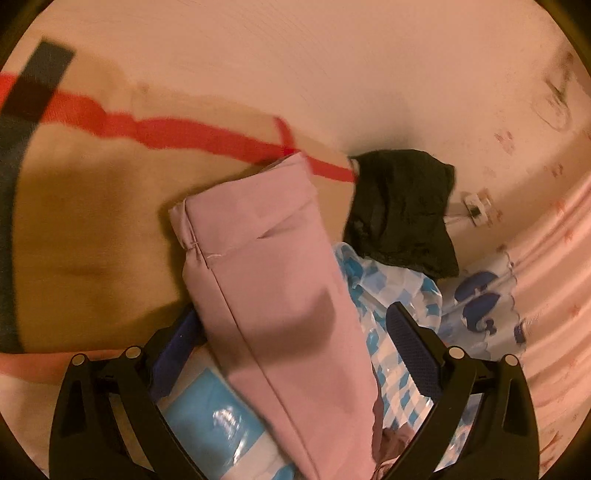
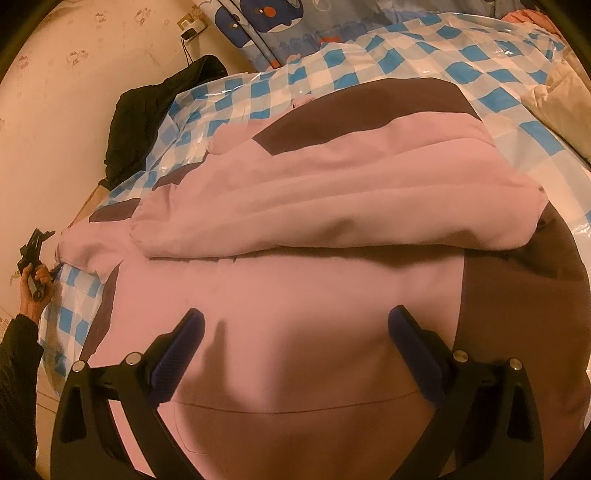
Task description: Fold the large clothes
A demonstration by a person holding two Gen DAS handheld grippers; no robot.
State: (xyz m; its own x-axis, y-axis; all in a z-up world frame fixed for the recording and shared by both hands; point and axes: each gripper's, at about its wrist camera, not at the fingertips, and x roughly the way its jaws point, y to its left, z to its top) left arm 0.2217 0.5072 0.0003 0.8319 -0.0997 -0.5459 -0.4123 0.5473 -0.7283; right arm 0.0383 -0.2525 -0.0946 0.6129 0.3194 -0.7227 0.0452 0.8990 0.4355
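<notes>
A large pink and brown jacket (image 2: 295,288) lies spread on the blue-and-white checked cover (image 2: 369,59), with one pink sleeve (image 2: 332,192) folded across its body. My right gripper (image 2: 295,332) hovers open just above the jacket's pink body, holding nothing. In the left wrist view the other pink sleeve (image 1: 273,288) runs between the fingers of my left gripper (image 1: 295,325), cuff end pointing away. The jaws stand wide apart around it without pinching. The left gripper also shows at the far left of the right wrist view (image 2: 35,254), beside the sleeve end.
A black garment (image 1: 402,210) lies at the bed edge by the wall; it also shows in the right wrist view (image 2: 147,110). A brown box with red tape (image 1: 110,206) sits beyond the sleeve. A whale-print curtain (image 2: 273,18) and a wall socket (image 2: 190,27) are behind.
</notes>
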